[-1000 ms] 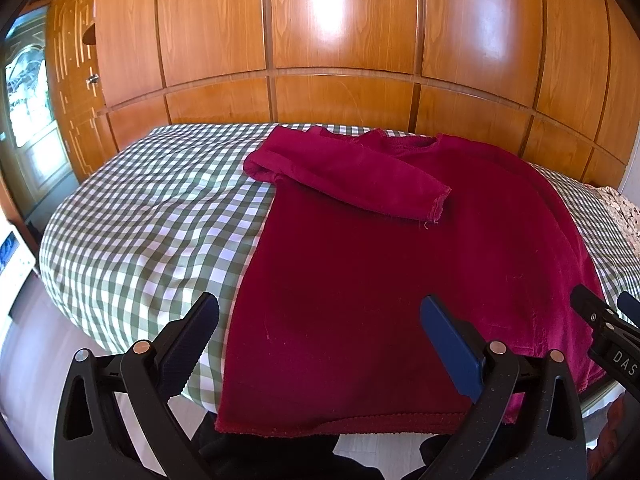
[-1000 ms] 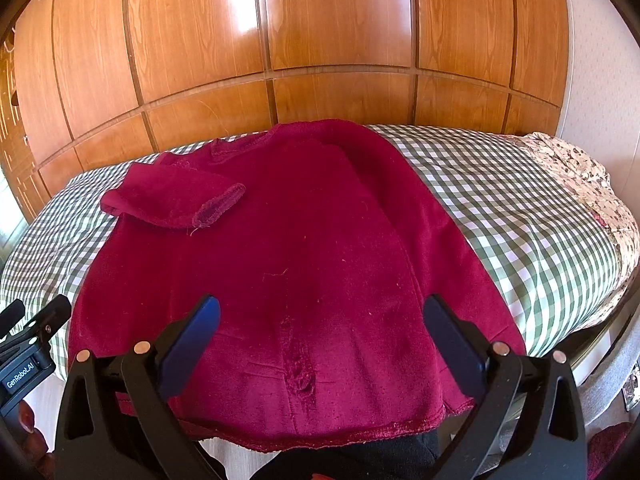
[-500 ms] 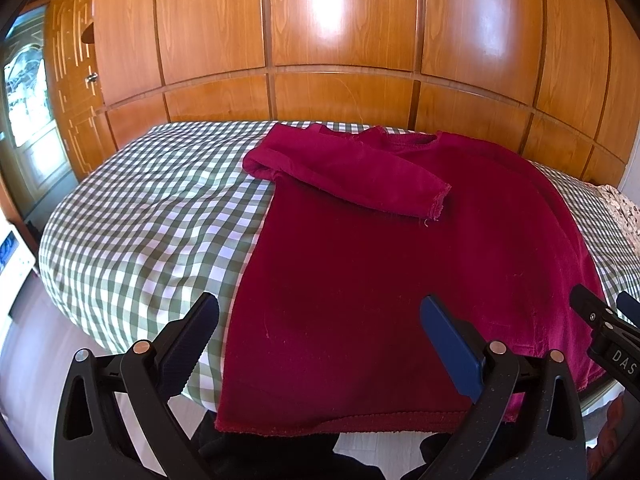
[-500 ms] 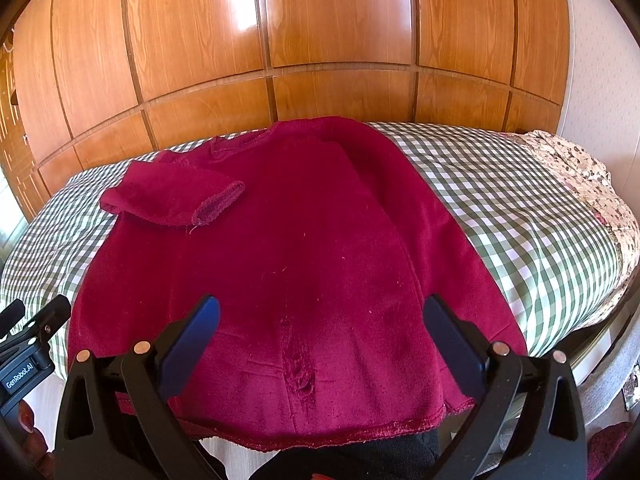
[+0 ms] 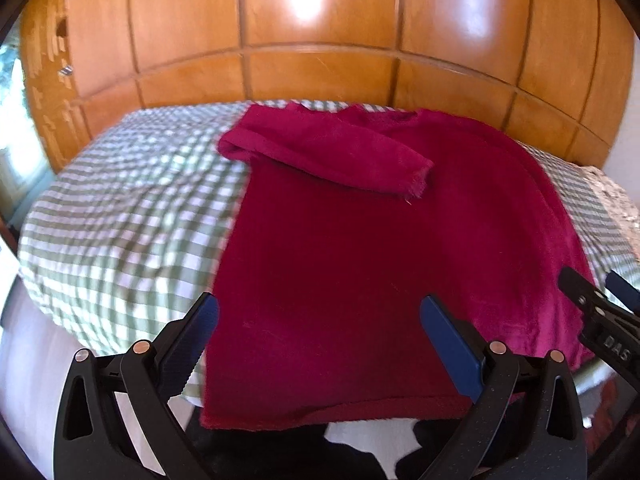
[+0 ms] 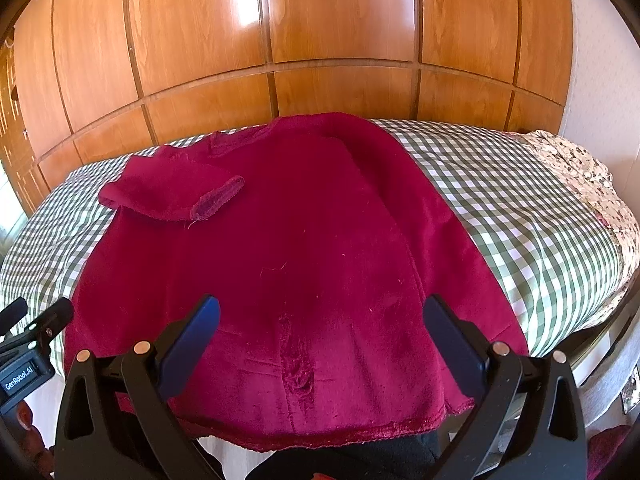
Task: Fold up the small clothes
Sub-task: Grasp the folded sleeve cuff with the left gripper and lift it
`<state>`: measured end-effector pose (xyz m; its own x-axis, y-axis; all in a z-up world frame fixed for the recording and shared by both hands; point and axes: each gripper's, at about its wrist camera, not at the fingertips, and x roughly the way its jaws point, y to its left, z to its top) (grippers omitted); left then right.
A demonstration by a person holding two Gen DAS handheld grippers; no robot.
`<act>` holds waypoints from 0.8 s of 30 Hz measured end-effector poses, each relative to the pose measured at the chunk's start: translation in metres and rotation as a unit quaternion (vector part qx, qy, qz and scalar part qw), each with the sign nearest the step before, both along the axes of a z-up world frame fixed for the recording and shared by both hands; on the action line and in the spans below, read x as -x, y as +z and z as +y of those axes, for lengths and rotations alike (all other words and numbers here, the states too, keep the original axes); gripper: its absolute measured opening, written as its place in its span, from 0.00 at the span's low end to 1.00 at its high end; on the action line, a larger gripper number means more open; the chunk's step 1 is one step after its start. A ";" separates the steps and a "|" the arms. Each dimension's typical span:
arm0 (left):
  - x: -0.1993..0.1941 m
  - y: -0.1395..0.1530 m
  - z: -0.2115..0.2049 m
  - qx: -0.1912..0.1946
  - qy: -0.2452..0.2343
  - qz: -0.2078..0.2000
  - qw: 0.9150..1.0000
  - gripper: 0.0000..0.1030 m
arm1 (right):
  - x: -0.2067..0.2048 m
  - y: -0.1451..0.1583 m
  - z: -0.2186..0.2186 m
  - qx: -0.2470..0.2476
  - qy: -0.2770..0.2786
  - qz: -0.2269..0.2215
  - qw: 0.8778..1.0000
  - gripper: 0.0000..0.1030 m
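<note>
Both tongs, left (image 5: pixel 318 322) and right (image 6: pixel 320 322), spread above red sweater (image 6: pixel 288 264), apart.

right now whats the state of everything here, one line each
red sweater: spread flat on the bed, hem at the near edge
left sleeve: folded across the chest
right sleeve: lying along the body, not folded in
checked bedcover: under the sweater, lightly rumpled
left gripper: fingers open, empty
right gripper: fingers open, empty

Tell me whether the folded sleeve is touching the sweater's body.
Touching. The left wrist view shows the folded sleeve lying flat across the sweater's body, with no gap beneath its cuff.
</note>
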<state>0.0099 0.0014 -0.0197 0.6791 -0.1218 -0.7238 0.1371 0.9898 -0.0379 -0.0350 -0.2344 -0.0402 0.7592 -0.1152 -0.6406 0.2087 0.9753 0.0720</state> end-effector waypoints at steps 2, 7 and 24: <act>-0.001 -0.002 0.003 0.027 -0.014 0.005 1.000 0.97 | -0.002 -0.001 -0.003 0.002 0.003 -0.005 1.000 0.98; -0.005 -0.003 0.001 0.046 -0.036 -0.010 0.998 0.97 | -0.012 -0.008 -0.017 -0.034 0.019 -0.021 0.999 0.98; -0.108 -0.019 -0.072 -0.055 -0.130 -0.048 0.989 0.97 | -0.099 -0.040 -0.033 0.090 -0.034 -0.019 0.995 0.98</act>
